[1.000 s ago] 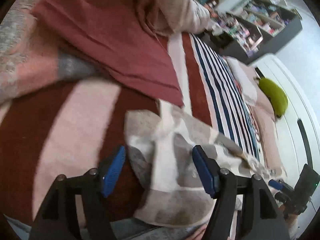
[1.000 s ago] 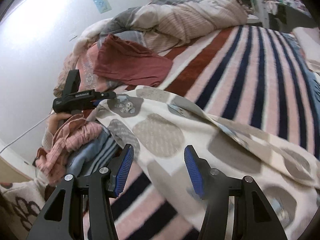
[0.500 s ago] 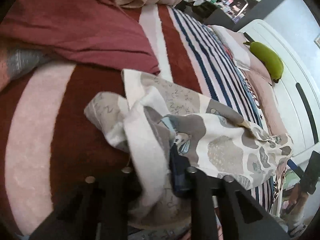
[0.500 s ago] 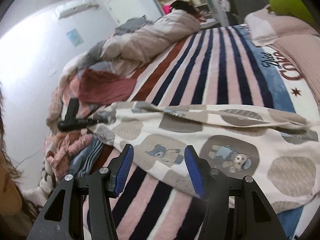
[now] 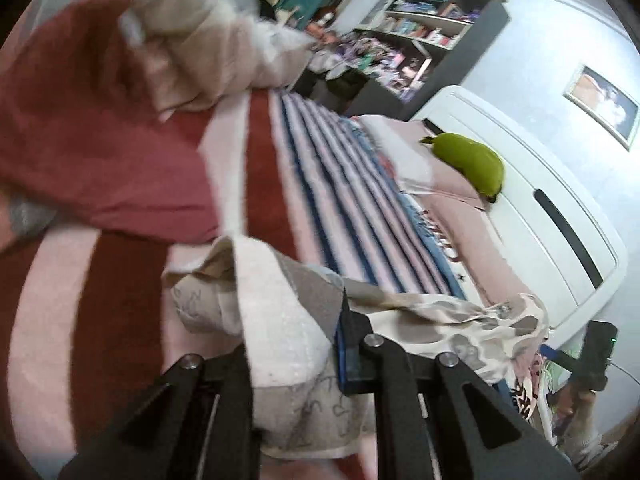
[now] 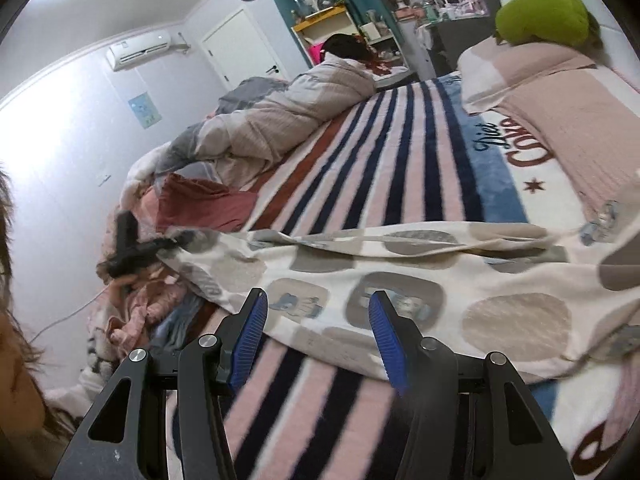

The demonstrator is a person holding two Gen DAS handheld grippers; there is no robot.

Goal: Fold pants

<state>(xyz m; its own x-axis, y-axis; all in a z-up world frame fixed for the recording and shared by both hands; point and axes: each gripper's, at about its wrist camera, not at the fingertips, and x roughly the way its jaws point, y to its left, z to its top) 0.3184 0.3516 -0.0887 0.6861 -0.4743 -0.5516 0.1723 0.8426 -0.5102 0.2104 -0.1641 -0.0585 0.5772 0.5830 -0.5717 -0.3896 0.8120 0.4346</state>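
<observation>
The pants (image 6: 440,280) are cream with grey patches and bear prints, and they lie stretched across the striped bed cover (image 6: 400,160). My left gripper (image 5: 292,332) has one bunched end of the pants (image 5: 276,320) between its fingers. Its jaws are closing, the blue pad presses the cloth, and that end hangs lifted off the bed. In the right wrist view the left gripper (image 6: 132,252) shows at the far left, at the pants' end. My right gripper (image 6: 316,320) stands open at the near edge of the pants' middle, with nothing gripped.
A dark red garment (image 5: 100,152) and a bunched quilt (image 6: 280,120) lie at the far side of the bed. A heap of clothes (image 6: 140,312) sits at its left edge. Pink pillows (image 6: 560,92) and a green plush (image 5: 472,160) lean by the white headboard (image 5: 540,200).
The left jaws went from wide open around the pants' end to closed on it, then lifted it. The right gripper slid along the pants towards the pillows and stayed open.
</observation>
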